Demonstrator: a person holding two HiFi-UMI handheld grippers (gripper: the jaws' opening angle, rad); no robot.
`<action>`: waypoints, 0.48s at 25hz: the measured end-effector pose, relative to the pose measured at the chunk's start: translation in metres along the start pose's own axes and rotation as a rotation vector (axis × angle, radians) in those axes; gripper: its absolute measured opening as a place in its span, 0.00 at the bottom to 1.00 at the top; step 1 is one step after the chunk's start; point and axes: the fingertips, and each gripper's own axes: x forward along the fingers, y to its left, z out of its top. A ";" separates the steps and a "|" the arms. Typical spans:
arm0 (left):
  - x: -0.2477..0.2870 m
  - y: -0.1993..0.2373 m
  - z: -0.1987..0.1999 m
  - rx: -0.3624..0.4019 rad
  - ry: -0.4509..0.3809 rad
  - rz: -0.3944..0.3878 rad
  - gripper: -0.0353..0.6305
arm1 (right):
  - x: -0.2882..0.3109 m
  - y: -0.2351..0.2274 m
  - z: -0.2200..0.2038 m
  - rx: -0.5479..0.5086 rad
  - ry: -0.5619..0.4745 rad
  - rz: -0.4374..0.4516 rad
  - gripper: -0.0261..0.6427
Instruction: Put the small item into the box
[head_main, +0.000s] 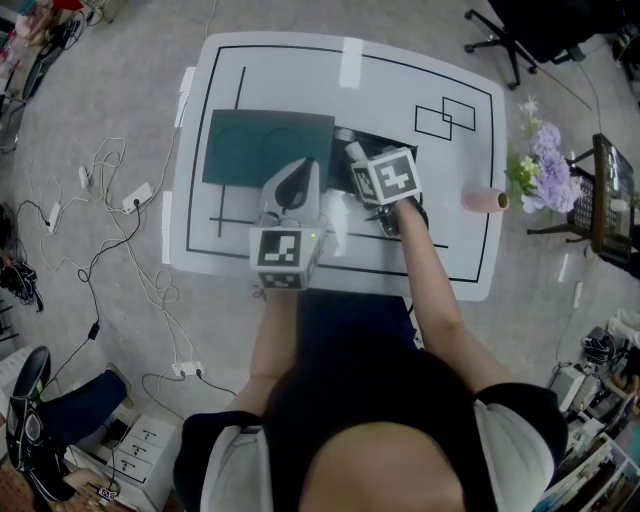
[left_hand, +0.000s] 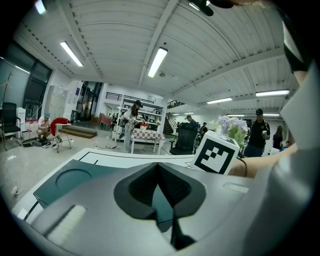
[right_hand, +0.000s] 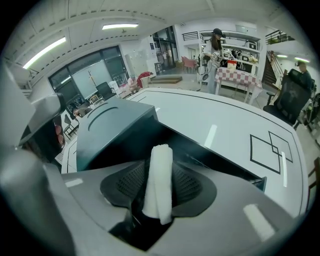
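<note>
The right gripper (right_hand: 157, 169) holds the white rolled cloth (right_hand: 159, 182), judged soft and light, mid-length over the open dark-teal box (right_hand: 208, 159); the left gripper (left_hand: 159, 167) is closed and empty.

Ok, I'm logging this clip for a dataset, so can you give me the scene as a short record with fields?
surface: white table marked with black lines
box: box open, dark inside, teal panel beside it
right tool: right tool has the white roll between its jaws, above the box
left tool: left tool, jaws together, nothing between them
task state: white roll not yet in the box
other: pink cylinder at the table's right edge; flowers beyond it
</note>
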 end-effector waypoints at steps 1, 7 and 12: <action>0.000 0.000 0.000 0.000 0.000 0.001 0.07 | 0.000 0.000 0.000 0.000 0.001 0.002 0.30; -0.002 -0.001 0.000 0.009 -0.006 0.003 0.07 | -0.001 0.001 -0.001 0.000 -0.001 -0.001 0.36; -0.004 -0.001 0.000 0.007 -0.006 0.005 0.07 | -0.003 -0.001 0.001 -0.001 -0.010 -0.013 0.37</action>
